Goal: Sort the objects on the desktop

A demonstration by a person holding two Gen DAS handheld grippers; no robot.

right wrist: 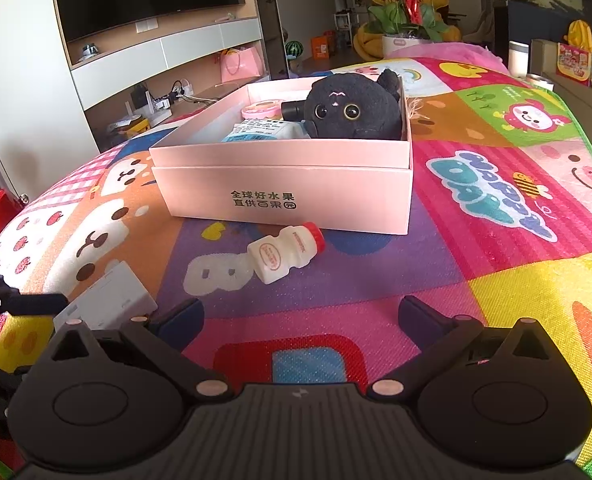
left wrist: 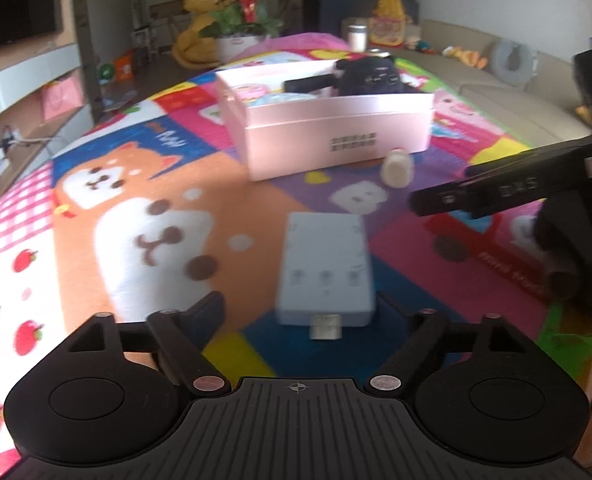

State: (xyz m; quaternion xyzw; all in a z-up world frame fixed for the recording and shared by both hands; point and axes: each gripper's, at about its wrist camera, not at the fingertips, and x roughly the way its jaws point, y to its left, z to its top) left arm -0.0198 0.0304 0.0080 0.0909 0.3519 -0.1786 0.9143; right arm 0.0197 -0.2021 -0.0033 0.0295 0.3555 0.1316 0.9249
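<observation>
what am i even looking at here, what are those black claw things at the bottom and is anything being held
They are two hand-held grippers, each with a camera looking along its fingers. One picture is from the left gripper, the other from the right gripper. Both are open and hold nothing. On the colourful mat stands a pink box containing a black plush toy and other items. Outside it lie a small white bottle with a red cap and a white power adapter, which sits between the left gripper's open fingers.

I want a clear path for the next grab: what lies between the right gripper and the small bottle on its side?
Only bare mat between the right gripper and the bottle, as the right wrist view shows.
</observation>
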